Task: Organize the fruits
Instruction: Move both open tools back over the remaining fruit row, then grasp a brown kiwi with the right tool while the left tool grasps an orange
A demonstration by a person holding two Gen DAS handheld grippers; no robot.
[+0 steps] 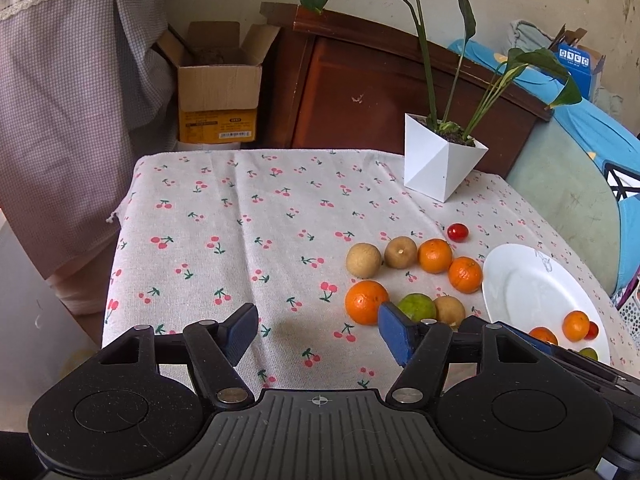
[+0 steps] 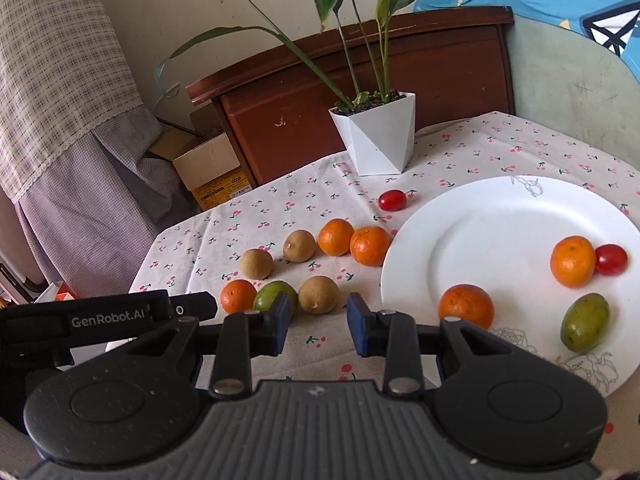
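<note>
A white plate (image 2: 500, 232) lies on the cherry-print cloth at the right and holds two oranges (image 2: 573, 261), a green fruit (image 2: 585, 322) and a red cherry tomato (image 2: 611, 259). Loose on the cloth left of it lie three oranges (image 2: 370, 245), three brown round fruits (image 2: 319, 294), a green fruit (image 2: 270, 296) and a cherry tomato (image 2: 392, 200). My right gripper (image 2: 318, 324) is open and empty, just short of the nearest brown fruit. My left gripper (image 1: 318, 330) is open and empty above the cloth; an orange (image 1: 366, 302) lies beside its right finger.
A white faceted pot with a leafy plant (image 2: 376, 136) stands at the back of the table. Behind are a dark wooden headboard (image 1: 360, 92), an open cardboard box (image 1: 218, 92) and a checked curtain. The plate also shows in the left wrist view (image 1: 536, 292).
</note>
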